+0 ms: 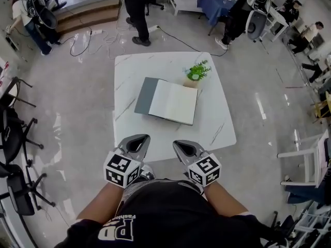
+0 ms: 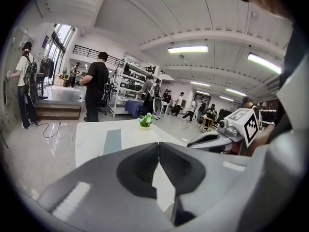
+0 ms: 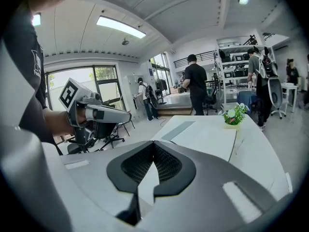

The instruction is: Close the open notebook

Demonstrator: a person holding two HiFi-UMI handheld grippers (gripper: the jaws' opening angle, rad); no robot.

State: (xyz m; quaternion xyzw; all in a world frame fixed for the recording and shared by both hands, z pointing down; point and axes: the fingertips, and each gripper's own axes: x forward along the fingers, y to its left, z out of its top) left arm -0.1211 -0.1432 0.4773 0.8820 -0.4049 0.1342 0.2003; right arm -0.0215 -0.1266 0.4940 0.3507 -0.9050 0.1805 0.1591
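Both grippers hang at the near edge of the table (image 1: 220, 130), close to the person's body and well short of the notebook (image 1: 173, 102).

The left gripper (image 1: 141, 138) has its jaws pressed together. In its own view (image 2: 158, 146) the two dark pads meet at their tips with nothing between them, leaving only a small hollow lower down. It touches nothing.

The right gripper (image 1: 179, 144) is in the same state. In its own view (image 3: 153, 146) the ribbed pads meet at the tips and hold nothing. The two grippers sit side by side with a gap between them, and both point toward the table.

The notebook lies open and flat near the middle of the white marble table, turned slightly askew. Its pale pages face up on the right, and a gray strip runs along the left. That strip looks like the cover, though from this height it could be a dark page.

A small green potted plant (image 1: 198, 71) stands just beside the notebook's far right corner. From the right gripper view, the notebook (image 3: 205, 135) lies ahead, with the plant (image 3: 234, 115) behind it.
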